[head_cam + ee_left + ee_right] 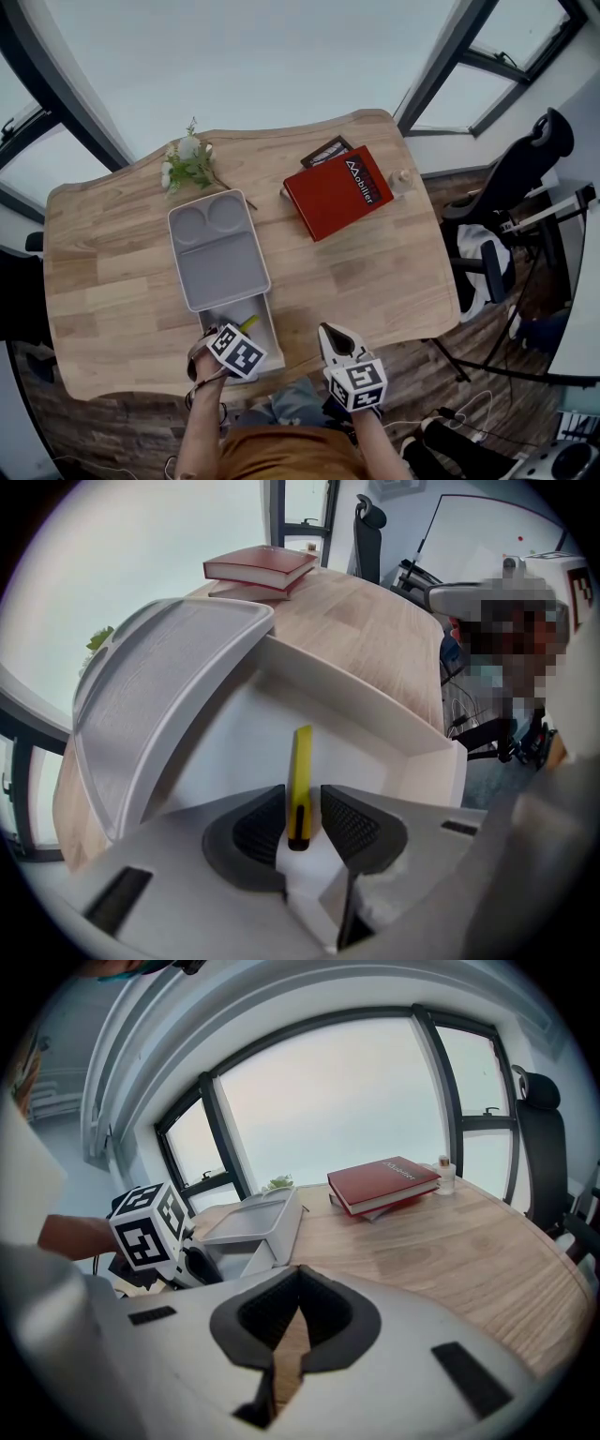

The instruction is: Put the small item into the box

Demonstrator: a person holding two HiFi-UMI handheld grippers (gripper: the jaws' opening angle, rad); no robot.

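**Head view.** The wooden table (375, 272) carries a white box (270, 328) at 6 o'clock, against the near edge. A grey lid (217, 248) covers the far part of the box and leaves the near part uncovered. The small yellow item (247, 323) lies inside the uncovered part. The left gripper (228, 333) reaches into the box from 6 o'clock, its marker cube on top. The right gripper (334, 334) hangs at the table's near edge at 5 o'clock, apart from the box. A red book (339, 192) lies at 1 o'clock, a small bottle (403, 178) just beside it, and a sprig of flowers (187, 164) at 11 o'clock. A black chair (525, 169) stands off the table at 3 o'clock.

**Left gripper view.** The jaws stand narrowly apart. The small yellow item lies lengthwise between them on the box floor, pointing to 12 o'clock, with a thin gap at each pad; the pads do not press on it. The grey lid rises at 10 o'clock and the red book sits at 12 o'clock.

**Right gripper view.** The jaws are together at the tips, with nothing between them; bare table shows beneath. The left gripper's marker cube is at 9 o'clock, the box and lid at 11 o'clock, the red book and bottle at 1 o'clock.
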